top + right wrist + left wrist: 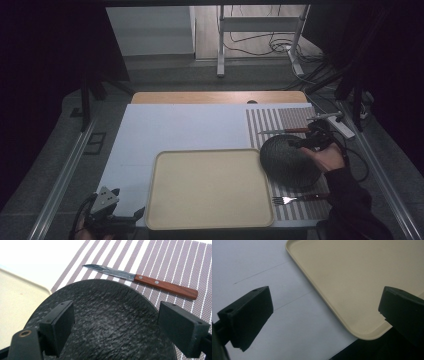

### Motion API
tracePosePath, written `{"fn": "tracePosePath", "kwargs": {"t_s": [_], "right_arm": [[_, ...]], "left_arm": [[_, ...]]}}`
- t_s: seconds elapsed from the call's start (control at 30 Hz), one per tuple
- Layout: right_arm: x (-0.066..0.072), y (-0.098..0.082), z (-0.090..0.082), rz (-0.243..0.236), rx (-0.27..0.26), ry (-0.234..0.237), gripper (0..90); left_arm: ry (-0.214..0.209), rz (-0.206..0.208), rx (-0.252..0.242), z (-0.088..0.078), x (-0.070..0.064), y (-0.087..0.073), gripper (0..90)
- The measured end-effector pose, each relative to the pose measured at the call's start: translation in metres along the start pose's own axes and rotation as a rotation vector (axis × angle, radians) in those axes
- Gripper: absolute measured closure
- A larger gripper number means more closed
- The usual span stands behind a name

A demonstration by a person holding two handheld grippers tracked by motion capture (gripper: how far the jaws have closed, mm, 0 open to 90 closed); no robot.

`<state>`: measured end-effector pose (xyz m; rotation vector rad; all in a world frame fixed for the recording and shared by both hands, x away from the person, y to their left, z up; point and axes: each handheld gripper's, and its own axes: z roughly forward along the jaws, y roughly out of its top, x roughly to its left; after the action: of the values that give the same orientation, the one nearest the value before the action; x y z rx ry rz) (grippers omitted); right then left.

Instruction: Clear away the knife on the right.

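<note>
A black, rough-textured plate lies on the striped placemat at the right, its left edge reaching the beige tray's rim. My right gripper hovers open at the plate's far right side. In the right gripper view its jaws stand wide apart above the plate; I cannot tell whether they touch it. My left gripper sits open at the table's front left. Its jaws straddle the tray's near corner and hold nothing.
A wooden-handled knife lies on the placemat beyond the plate. A fork lies at the mat's near end. A white sheet covers the table left of the mat. A power strip sits at the right edge.
</note>
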<state>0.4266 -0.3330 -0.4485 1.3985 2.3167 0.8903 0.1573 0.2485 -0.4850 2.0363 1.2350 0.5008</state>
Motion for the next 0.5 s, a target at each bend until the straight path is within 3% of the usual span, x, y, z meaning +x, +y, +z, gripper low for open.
{"fn": "tracePosePath", "kwargs": {"t_s": [0.5], "right_arm": [[-0.012,0.018,0.020,-0.001,0.020,-0.007,12.4]], "left_arm": [[-0.001,0.005,0.003,0.000,0.000,0.000,0.0]]}}
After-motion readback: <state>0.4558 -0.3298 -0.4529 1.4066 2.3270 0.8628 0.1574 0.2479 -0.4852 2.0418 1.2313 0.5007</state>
